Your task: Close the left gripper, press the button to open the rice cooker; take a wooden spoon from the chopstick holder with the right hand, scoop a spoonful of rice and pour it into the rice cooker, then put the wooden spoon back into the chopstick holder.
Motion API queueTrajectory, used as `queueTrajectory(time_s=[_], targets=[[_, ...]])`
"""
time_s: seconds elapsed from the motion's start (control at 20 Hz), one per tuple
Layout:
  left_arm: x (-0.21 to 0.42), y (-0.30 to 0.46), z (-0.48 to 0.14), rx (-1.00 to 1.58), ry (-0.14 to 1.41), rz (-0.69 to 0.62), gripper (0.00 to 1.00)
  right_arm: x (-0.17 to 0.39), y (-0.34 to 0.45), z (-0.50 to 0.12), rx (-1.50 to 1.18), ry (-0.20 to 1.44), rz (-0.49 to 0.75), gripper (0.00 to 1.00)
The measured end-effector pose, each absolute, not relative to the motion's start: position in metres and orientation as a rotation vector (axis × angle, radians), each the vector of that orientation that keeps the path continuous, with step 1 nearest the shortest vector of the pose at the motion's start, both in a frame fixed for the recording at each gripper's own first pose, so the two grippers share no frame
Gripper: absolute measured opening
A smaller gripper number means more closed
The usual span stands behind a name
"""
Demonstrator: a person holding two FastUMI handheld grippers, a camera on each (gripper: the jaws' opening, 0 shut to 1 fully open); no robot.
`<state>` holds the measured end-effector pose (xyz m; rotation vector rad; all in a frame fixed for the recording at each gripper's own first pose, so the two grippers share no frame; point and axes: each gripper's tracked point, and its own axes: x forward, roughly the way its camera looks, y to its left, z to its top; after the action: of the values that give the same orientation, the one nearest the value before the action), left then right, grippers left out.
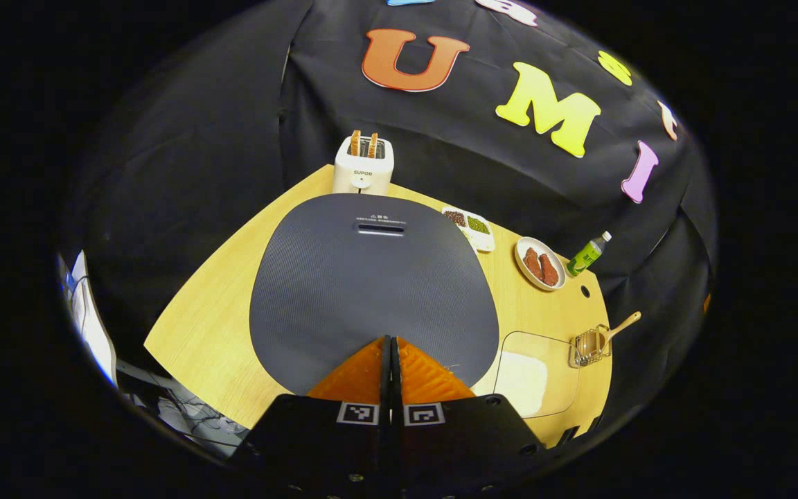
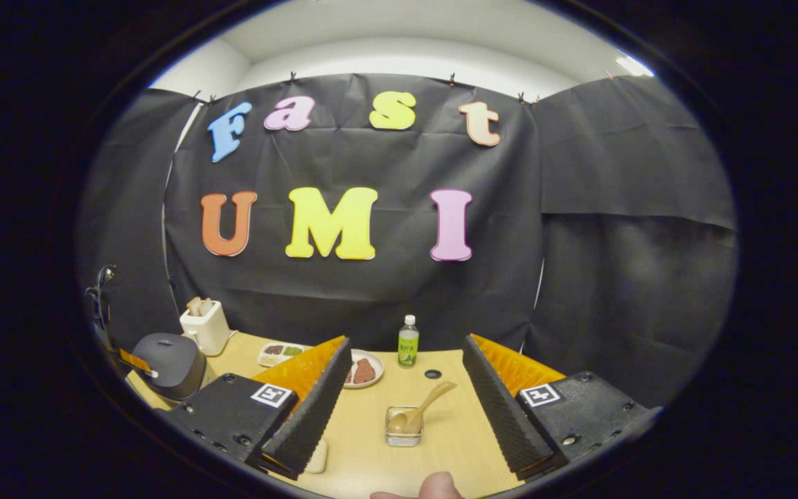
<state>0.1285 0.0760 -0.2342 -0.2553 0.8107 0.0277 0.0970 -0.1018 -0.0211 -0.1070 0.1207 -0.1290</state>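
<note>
My left gripper [image 1: 391,341] is shut with nothing between its fingers, its tips low over the front edge of the rice cooker's dark lid [image 1: 371,277], which lies closed. The button is hidden under the fingers. In the right gripper view the rice cooker [image 2: 172,364] stands far left. My right gripper [image 2: 404,344] is open and empty above the table. Just ahead, between its fingers, sits the wire chopstick holder [image 2: 404,426] with the wooden spoon [image 2: 433,398] leaning out to the right. The holder [image 1: 589,345] and the spoon [image 1: 622,324] also appear at the table's right edge, beside a clear container of rice [image 1: 534,374].
A white toaster [image 1: 363,163] with bread stands behind the cooker. Along the back are a small tray of beans [image 1: 470,227], a plate of red meat [image 1: 539,263] and a green bottle [image 1: 587,255]. A person's fingertip [image 2: 440,488] pokes in at the bottom.
</note>
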Motion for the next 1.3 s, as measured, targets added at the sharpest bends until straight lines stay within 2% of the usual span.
queueTrajectory(time_s=[0.15,0.3,0.4,0.6,0.65,0.7,0.8,0.85,0.9,0.95,1.0,1.1,1.2,1.25,1.3], targets=[[0.136,0.079,-0.211,-0.266,0.75,0.029,0.0,0.098,-0.103,-0.016,-0.098,0.101,-0.127,0.97],[0.152,0.084,-0.159,-0.227,0.59,0.037,0.01,0.098,-0.108,-0.021,-0.085,0.116,-0.132,1.0],[0.163,0.087,-0.123,-0.202,0.502,0.052,0.02,0.097,-0.113,-0.023,-0.073,0.123,-0.141,0.97],[0.178,0.089,-0.068,-0.1,0.335,0.066,0.27,0.097,-0.121,-0.021,-0.065,0.116,-0.149,0.97],[0.183,0.09,-0.053,-0.086,0.292,0.068,0.31,0.098,-0.124,-0.022,-0.063,0.114,-0.15,0.97],[0.182,0.087,-0.045,-0.09,0.271,0.068,0.39,0.1,-0.125,-0.022,-0.061,0.114,-0.148,0.97],[0.185,0.088,-0.031,-0.086,0.223,0.078,0.46,0.106,-0.131,-0.029,-0.057,0.131,-0.147,1.0],[0.183,0.087,-0.028,-0.084,0.209,0.086,0.55,0.108,-0.132,-0.035,-0.049,0.145,-0.139,1.0],[0.179,0.088,-0.025,-0.087,0.193,0.091,0.78,0.111,-0.135,-0.038,-0.041,0.154,-0.13,0.97],[0.175,0.085,-0.022,-0.09,0.174,0.093,0.8,0.115,-0.138,-0.043,-0.035,0.163,-0.124,0.97],[0.173,0.079,-0.019,-0.091,0.158,0.092,1.0,0.118,-0.141,-0.048,-0.028,0.171,-0.115,0.97],[0.165,0.071,-0.014,-0.079,0.128,0.093,0.88,0.122,-0.143,-0.062,-0.014,0.198,-0.084,0.97],[0.156,0.057,-0.011,-0.064,0.115,0.084,0.95,0.13,-0.147,-0.083,0.011,0.244,-0.054,0.97],[0.151,0.05,-0.008,-0.061,0.111,0.079,0.95,0.135,-0.151,-0.096,0.016,0.273,-0.05,1.0],[0.147,0.045,-0.008,-0.061,0.108,0.081,0.95,0.14,-0.155,-0.11,0.013,0.304,-0.047,0.97]])
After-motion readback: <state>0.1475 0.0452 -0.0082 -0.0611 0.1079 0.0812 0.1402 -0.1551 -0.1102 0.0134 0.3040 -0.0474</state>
